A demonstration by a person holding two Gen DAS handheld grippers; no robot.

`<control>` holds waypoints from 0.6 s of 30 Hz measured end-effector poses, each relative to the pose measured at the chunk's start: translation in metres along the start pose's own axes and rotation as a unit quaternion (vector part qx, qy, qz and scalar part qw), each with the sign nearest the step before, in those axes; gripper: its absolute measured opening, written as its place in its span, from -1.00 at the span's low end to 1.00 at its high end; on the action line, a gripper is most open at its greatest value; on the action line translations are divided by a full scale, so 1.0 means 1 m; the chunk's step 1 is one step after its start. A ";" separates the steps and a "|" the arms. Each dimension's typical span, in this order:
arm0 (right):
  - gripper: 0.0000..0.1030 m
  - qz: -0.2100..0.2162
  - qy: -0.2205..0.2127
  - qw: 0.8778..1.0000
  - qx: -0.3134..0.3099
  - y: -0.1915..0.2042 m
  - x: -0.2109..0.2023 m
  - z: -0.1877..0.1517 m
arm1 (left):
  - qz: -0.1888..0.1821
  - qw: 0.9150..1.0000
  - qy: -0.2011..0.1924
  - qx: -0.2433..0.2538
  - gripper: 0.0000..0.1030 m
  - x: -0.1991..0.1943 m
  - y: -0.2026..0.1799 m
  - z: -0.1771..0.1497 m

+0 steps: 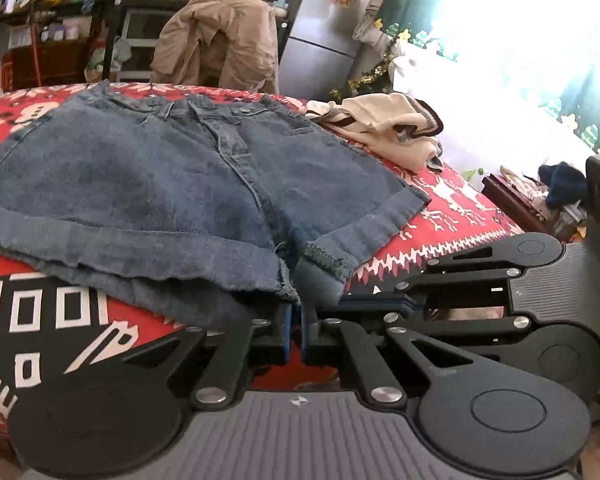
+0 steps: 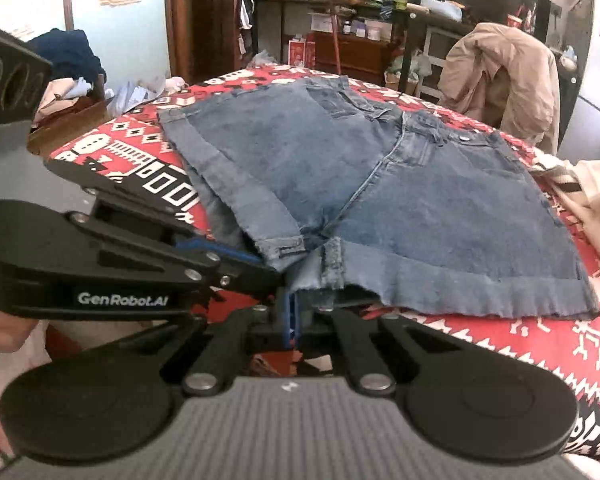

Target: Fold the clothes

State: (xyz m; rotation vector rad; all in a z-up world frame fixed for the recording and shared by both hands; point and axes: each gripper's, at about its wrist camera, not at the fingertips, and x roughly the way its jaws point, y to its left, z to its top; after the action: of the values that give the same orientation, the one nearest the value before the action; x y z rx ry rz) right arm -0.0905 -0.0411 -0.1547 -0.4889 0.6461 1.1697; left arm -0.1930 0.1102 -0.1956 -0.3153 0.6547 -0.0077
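The red patterned tablecloth spreads ahead of both claws, and on it, directly in front of them, lie the denim shorts, flat, waistband at the far end and cuffed hems nearest the fingers. Beyond the shorts to the right of the left claw sits a crumpled cream garment; farther back a tan jacket hangs over a chair.

Both claws meet at the crotch of the shorts. The left claw is pressed together on the near hem edge, denim bunched just above its blue pads. The right claw is likewise closed, with a fold of the hem at its tips — it seems to pinch the cloth, though how much layer it holds is hidden.

The risk, as I judge it: each grip sits on a thin frayed edge, so a lift could catch only the top layer and let the back slip out — or the stiff cuffs could unroll and leave the fold crooked.
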 end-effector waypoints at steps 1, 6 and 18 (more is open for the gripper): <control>-0.96 0.001 -0.001 1.000 0.005 -0.001 -0.001 0.001 | 0.001 1.000 -0.003 0.004 -0.89 -0.001 -0.002 0.001; -0.78 0.007 -0.009 0.999 0.047 -0.011 -0.010 0.003 | 0.000 1.000 -0.015 -0.009 -0.85 -0.004 -0.001 0.005; -0.95 0.010 -0.013 0.997 0.071 -0.010 -0.003 0.006 | -0.010 0.998 -0.044 -0.039 -0.94 -0.017 0.005 0.015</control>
State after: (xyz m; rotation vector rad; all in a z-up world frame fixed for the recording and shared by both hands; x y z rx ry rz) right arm -0.0806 -0.0425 -0.1476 -0.3466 0.7068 1.1374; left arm -0.1976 0.1215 -0.1757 -0.3962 0.5663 0.0123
